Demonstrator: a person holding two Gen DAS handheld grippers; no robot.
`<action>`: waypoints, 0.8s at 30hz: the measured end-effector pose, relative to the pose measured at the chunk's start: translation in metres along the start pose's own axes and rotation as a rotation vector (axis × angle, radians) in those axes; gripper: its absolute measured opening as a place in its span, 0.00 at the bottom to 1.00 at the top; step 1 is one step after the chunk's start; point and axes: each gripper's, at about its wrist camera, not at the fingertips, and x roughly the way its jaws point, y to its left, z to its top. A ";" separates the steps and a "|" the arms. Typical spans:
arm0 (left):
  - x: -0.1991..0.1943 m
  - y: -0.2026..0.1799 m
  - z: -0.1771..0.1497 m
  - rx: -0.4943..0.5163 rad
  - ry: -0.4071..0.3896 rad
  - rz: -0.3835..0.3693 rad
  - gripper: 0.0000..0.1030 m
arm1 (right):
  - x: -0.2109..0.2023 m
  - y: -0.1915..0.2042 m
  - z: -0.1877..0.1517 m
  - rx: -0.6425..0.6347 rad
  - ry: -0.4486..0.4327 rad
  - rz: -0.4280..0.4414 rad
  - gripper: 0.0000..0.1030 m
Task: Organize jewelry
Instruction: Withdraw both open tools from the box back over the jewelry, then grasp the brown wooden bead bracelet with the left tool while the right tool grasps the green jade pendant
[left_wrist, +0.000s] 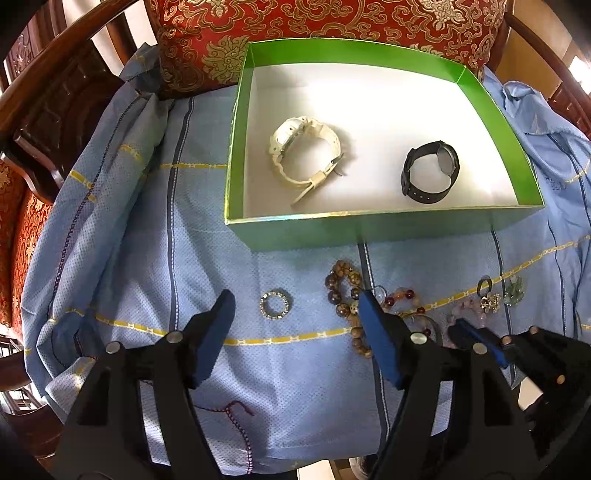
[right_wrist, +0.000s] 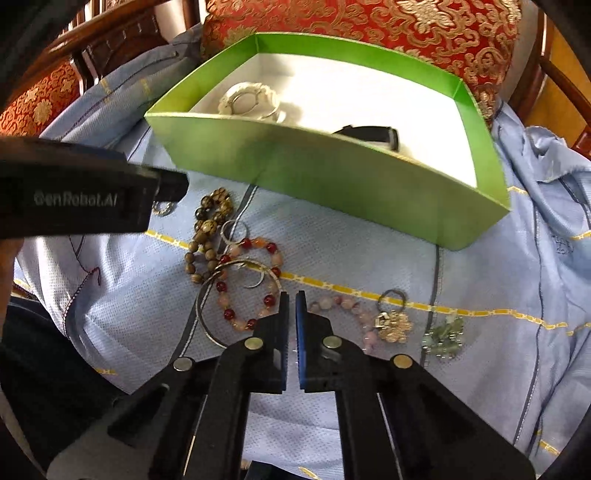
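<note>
— While the left gripper (left_wrist: 295, 306) hangs over the blue cloth (left_wrist: 147, 258), how do its jaws stand?
— Spread wide, holding nothing. A small sparkly ring (left_wrist: 273, 304) lies on the cloth between the two fingers, touching neither.
— And the right gripper (right_wrist: 292, 299)?
— Nearly closed — only a narrow gap shows between the blue pads, and I cannot tell whether anything is pinched there. Its tips sit just over the loose jewelry: a thin metal bangle (right_wrist: 207, 317) with a red-and-peach bead bracelet (right_wrist: 251, 284) to the left of them, a pink bead bracelet (right_wrist: 343, 304) to the right.
— What else lies on the cloth?
— A brown wooden bead bracelet (right_wrist: 207, 229) farther left, a gold flower brooch (right_wrist: 395, 325) and a pale green piece (right_wrist: 443, 338) to the right.
— And the box?
— The green box (left_wrist: 369, 225) stands beyond the pile, against a red brocade cushion (left_wrist: 332, 22). On its white floor lie a white watch (left_wrist: 306, 147) and a black watch (left_wrist: 430, 171), well apart.
</note>
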 end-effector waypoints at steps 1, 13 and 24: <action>0.000 0.000 0.000 -0.001 0.000 0.000 0.67 | -0.003 -0.003 0.000 0.008 -0.007 -0.003 0.05; 0.001 -0.002 0.000 0.009 0.002 0.008 0.70 | -0.015 -0.032 -0.002 0.088 -0.023 -0.033 0.05; 0.003 -0.003 -0.001 0.018 0.006 0.001 0.70 | -0.031 -0.063 0.010 0.164 -0.062 -0.096 0.05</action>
